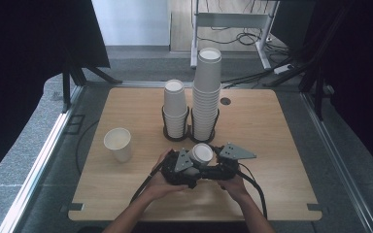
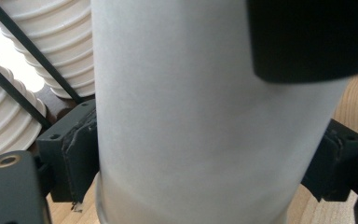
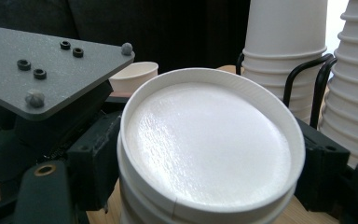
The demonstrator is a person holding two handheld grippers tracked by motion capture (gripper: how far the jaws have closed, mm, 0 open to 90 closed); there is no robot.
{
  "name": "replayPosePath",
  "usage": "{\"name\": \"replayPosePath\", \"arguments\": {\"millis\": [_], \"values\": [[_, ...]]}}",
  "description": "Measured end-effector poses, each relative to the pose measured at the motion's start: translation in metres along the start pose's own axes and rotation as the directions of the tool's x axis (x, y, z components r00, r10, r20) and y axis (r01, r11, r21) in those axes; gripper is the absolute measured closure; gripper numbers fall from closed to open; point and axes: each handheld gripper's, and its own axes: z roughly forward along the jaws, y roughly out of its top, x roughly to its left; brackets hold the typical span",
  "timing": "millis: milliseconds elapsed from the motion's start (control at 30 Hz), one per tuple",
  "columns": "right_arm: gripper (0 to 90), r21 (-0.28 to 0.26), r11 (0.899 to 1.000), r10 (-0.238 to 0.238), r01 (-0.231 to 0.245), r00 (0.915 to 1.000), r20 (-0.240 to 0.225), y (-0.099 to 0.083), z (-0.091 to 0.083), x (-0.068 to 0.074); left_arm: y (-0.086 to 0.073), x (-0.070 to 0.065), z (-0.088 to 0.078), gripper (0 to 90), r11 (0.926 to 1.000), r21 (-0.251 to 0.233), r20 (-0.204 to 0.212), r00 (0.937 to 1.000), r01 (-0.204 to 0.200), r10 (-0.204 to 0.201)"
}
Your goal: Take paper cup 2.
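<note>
Low centre of the high view, both grippers are meeting on upside-down nested cups [image 1: 202, 153] — left gripper [image 1: 187, 162] clamping them, right gripper [image 1: 223, 162] bracketing the top one, grip unclear. One separated cup [image 1: 118, 143] standing left — tall stacks [image 1: 206, 92] remaining.

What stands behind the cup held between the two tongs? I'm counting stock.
Behind the held cup stand two cup stacks in black wire holders, one short, one tall. Their bases, and any table behind them, are hidden.

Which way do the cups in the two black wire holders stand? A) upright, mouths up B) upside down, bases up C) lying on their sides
B: both the taller stack and the shorter stack show flat closed bases on top, unlike the open-mouthed single cup at the left.
</note>
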Motion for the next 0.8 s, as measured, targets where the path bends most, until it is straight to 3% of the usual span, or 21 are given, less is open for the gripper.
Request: {"name": "replayPosePath", "arguments": {"millis": [200, 300, 400, 800], "values": [[22.9, -0.014, 1.000, 0.004, -0.004, 1.0000, 0.001, -0.0003, 0.0001, -0.0009, 0.0004, 0.0005, 0.0011, 8.6, 0.9997, -0.005, -0.017, 0.9996, 0.022, -0.023], [23.2, -0.034, 0.997, 0.064, -0.065, 0.9977, -0.024, -0.0003, -0.0007, -0.0045, 0.0007, 0.0015, 0.0014, 4.5, 0.9989, -0.011, -0.010, 0.9989, 0.046, -0.046], [23.3, -0.061, 0.991, 0.113, -0.116, 0.9924, -0.051, -0.0010, -0.0011, -0.0056, 0.0010, 0.0020, 0.0010, 5.5, 0.9990, -0.008, -0.005, 0.9990, 0.044, -0.044], [22.9, -0.072, 0.990, 0.118, -0.121, 0.9918, -0.049, -0.0031, -0.0020, -0.0060, 0.0013, 0.0006, 0.0006, 10.1, 0.9997, -0.002, -0.010, 0.9997, 0.024, -0.024]]}}
